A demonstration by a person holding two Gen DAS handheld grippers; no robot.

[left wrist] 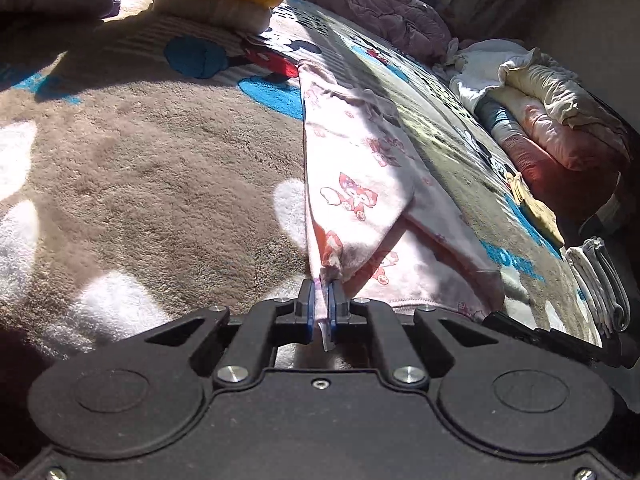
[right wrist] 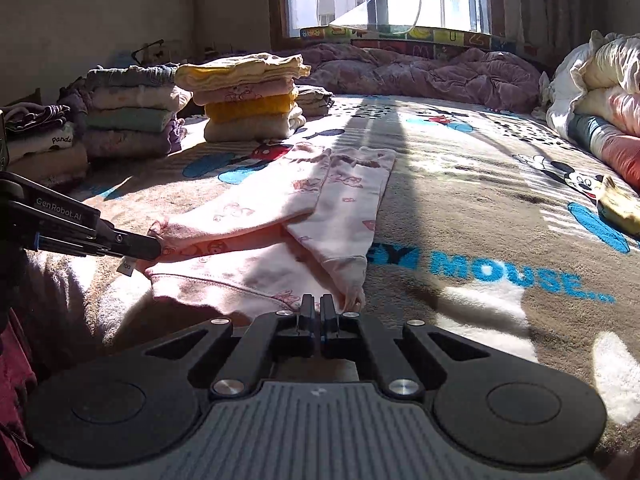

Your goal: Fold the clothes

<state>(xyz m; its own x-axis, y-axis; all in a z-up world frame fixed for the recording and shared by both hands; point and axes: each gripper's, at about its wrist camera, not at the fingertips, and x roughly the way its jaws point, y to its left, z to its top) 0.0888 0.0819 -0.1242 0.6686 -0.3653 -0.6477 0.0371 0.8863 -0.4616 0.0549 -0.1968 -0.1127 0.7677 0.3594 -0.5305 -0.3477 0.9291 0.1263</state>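
Note:
A pale pink pair of child's pants (right wrist: 280, 216) with red cartoon prints lies on the Mickey Mouse blanket (right wrist: 480, 216), legs pointing away toward the window. My left gripper (left wrist: 322, 292) is shut on the waistband corner of the pants (left wrist: 352, 184), and a small white label hangs below the fingers. It also shows in the right wrist view (right wrist: 154, 248) at the left, pinching that corner. My right gripper (right wrist: 319, 306) is shut at the other waistband edge, near a folded corner; the cloth between its fingers is hard to see.
Stacks of folded clothes (right wrist: 248, 96) stand at the back left. A purple quilt (right wrist: 420, 72) lies under the window. Bundled bedding (right wrist: 600, 96) lies at the right, with a small yellow garment (right wrist: 618, 204) near it. Folded white cloth (left wrist: 596, 280) sits at the right.

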